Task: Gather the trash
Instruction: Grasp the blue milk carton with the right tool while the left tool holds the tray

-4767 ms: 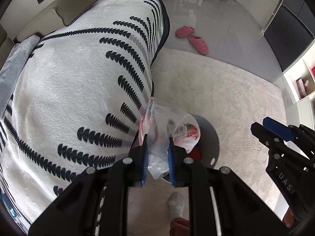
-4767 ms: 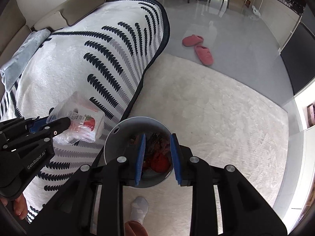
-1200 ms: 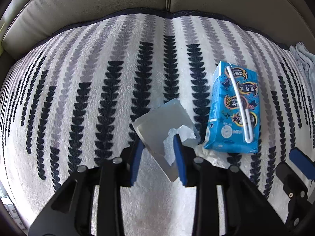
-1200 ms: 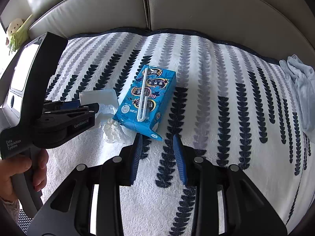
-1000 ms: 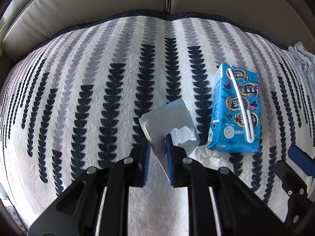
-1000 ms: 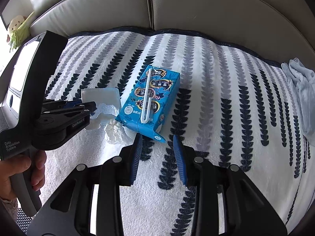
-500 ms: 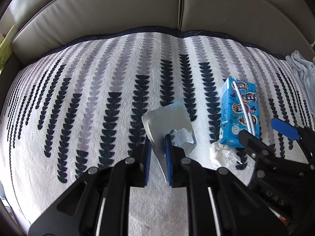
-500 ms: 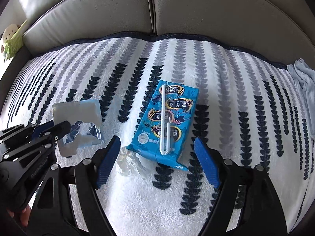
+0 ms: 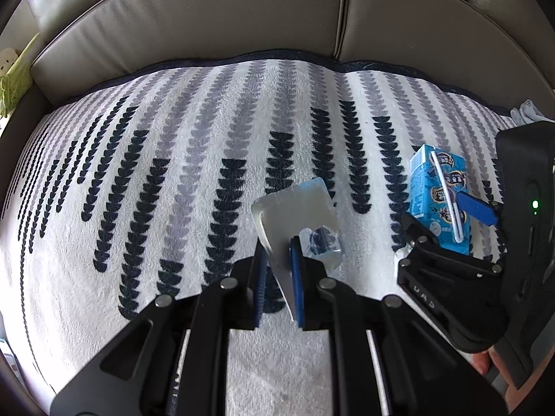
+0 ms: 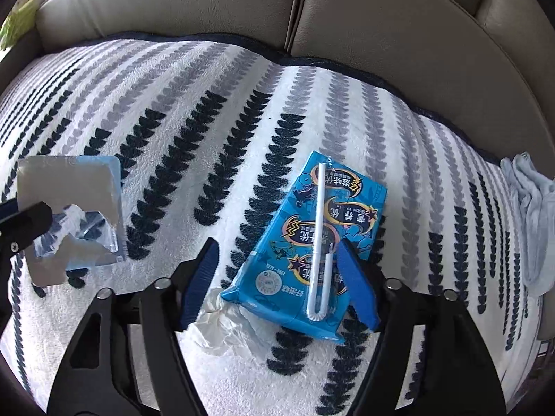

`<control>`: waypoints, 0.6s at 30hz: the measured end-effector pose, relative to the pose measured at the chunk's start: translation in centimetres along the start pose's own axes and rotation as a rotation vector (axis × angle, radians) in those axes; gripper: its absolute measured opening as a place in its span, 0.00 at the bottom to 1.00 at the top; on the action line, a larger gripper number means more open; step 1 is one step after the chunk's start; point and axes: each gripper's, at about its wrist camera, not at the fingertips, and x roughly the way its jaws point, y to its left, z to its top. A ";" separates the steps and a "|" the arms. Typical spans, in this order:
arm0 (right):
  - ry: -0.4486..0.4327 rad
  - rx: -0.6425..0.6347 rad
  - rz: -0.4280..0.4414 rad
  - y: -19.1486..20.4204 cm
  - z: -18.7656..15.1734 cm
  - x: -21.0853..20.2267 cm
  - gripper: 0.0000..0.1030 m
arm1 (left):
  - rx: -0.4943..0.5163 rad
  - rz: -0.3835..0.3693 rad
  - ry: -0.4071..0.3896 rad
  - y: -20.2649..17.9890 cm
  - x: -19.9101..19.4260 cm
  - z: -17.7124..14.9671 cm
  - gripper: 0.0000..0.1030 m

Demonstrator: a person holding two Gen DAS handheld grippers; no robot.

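one carton (image 10: 312, 246) | one wrapper (image 9: 295, 215) clamped in left gripper (image 9: 279, 277) | right gripper (image 10: 277, 277) apart, closing round carton

The blanket (image 9: 173, 190) lay bare left and far of the carton (image 10: 312, 242); a tissue (image 10: 225, 322) crowded its near end, a cloth (image 10: 534, 215) lay far right.

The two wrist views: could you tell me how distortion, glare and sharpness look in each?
Left wrist view: strong fisheye bowing of the sofa back, dark vignette corners, silvery sheen on the torn wrapper; sharp overall. Right wrist view: same barrel bend, carton print crisp, wrapper glares pale, soft daylight with faint shadows.
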 end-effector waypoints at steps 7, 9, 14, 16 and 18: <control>0.015 -0.004 0.016 -1.0 0.2 -0.3 0.37 | -0.003 0.002 -0.004 0.1 -0.5 -0.1 0.14; 0.016 0.010 0.026 -1.1 0.1 -0.4 0.34 | -0.002 0.001 -0.005 0.0 -0.6 -0.2 0.14; 0.024 0.054 0.019 -2.3 0.0 -0.2 0.29 | 0.009 -0.005 -0.006 -0.2 -0.8 -0.3 0.14; 0.013 0.050 -0.017 -2.4 0.0 -0.2 0.74 | 0.012 -0.007 -0.005 -0.2 -0.8 -0.3 0.14; 0.029 0.078 0.005 -2.6 -0.3 0.4 0.81 | 0.015 -0.008 -0.005 -0.2 -0.7 -0.3 0.14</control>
